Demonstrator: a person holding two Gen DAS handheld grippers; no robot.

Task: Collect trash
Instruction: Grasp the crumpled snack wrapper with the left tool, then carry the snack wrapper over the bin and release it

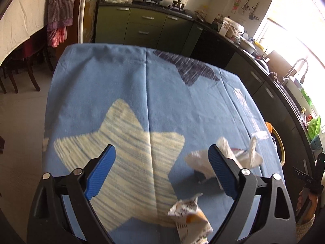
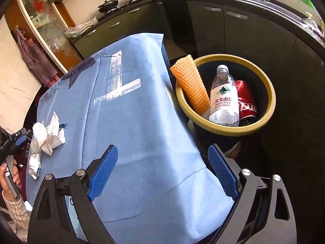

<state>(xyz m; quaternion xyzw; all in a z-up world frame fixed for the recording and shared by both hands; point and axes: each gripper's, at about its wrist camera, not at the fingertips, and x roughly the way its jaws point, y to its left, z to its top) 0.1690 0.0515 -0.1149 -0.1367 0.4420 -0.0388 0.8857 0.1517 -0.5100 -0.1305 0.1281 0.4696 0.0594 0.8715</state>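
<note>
My left gripper (image 1: 161,148) stands open above the blue star-print tablecloth (image 1: 142,93), nothing between its pads. A crumpled white tissue (image 1: 233,154) lies just behind its right finger (image 1: 219,168). A crinkled snack wrapper (image 1: 189,217) lies on the cloth low between the fingers. My right gripper (image 2: 162,148) is open and empty over the table's near right corner. To its right stands a yellow-rimmed bin (image 2: 270,93) holding a water bottle (image 2: 223,95), a red can (image 2: 245,101) and an orange foam net (image 2: 191,83). The tissue (image 2: 48,134) and wrapper (image 2: 34,162) show at far left.
Dark green kitchen cabinets (image 1: 146,26) with a wok and stove run behind the table, and a dark counter with a sink (image 1: 294,77) runs along the right. Wooden chairs (image 1: 16,77) stand at left. A person's hand (image 2: 8,174) grips the other handle.
</note>
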